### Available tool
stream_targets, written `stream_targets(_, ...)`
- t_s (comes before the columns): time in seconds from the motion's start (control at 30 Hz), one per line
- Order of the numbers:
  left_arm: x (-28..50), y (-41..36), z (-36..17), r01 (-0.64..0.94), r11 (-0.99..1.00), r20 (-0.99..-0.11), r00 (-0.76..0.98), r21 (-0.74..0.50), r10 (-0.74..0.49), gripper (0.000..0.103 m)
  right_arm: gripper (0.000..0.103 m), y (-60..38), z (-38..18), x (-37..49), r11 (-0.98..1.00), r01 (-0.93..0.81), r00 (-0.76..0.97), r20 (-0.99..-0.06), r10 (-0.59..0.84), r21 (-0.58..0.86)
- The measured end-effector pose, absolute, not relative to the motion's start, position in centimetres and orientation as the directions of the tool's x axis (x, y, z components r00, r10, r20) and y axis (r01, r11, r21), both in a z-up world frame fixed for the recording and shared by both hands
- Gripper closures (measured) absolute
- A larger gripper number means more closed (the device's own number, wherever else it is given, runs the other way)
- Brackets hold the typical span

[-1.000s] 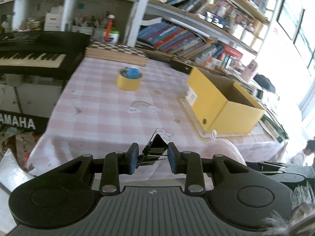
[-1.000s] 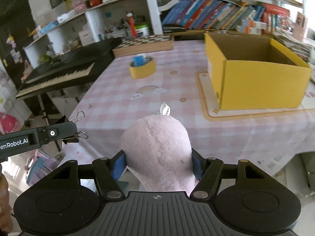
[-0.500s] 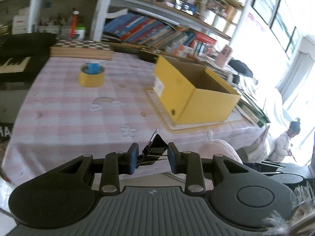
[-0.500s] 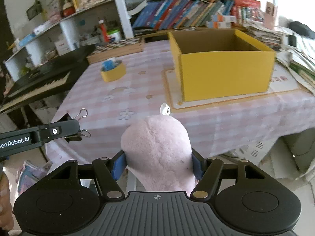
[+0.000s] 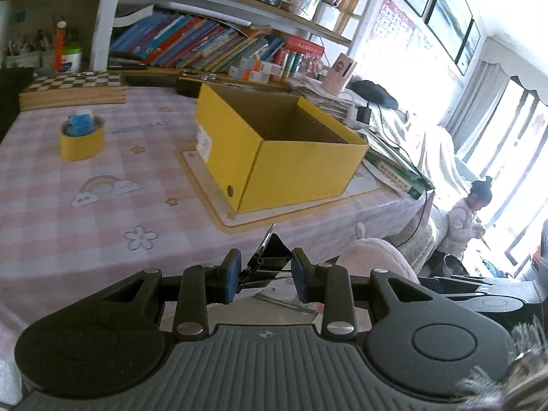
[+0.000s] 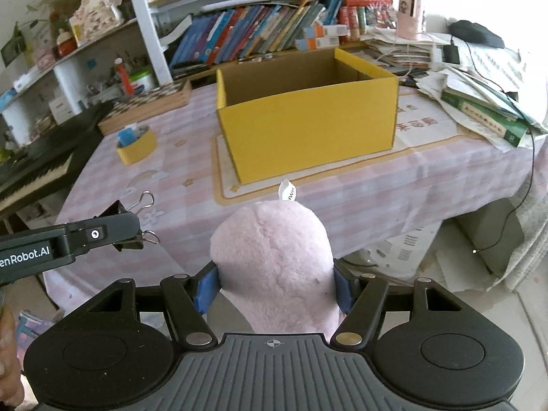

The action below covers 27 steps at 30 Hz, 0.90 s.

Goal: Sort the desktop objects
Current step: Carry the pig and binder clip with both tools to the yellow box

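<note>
My left tongs (image 5: 263,275) are clamped on a stiff black metal binder clip (image 5: 265,260), my right tongs (image 6: 274,287) pinching a soft, light pink plush toy (image 6: 274,260) around its middle, both near the surface (image 5: 102,226) before the open yellow cardboard box (image 6: 304,123).

My two wrist views look down and forward from off the table's (image 5: 85,226) near edge. Both share the yellow box (image 6: 308,123).
</note>
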<state>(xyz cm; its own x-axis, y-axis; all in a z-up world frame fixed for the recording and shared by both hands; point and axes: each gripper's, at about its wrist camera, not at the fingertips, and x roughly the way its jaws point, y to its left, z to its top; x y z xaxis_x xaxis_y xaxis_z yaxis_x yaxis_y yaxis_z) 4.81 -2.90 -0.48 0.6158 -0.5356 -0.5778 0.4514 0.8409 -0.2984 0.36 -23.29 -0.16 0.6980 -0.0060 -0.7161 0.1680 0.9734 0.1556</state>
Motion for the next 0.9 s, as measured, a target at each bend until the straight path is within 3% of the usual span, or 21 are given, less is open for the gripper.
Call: stream_targets(0.9, 8.4, -11.6, -1.5, 0.534, 0.787, -0.61, 0.523, -0.309, -0.595, 0.073, 0.036, -30.9, -0.8, 2.1, 0.955, 0.25, 0.666, -0.744, -0.05, 0.16)
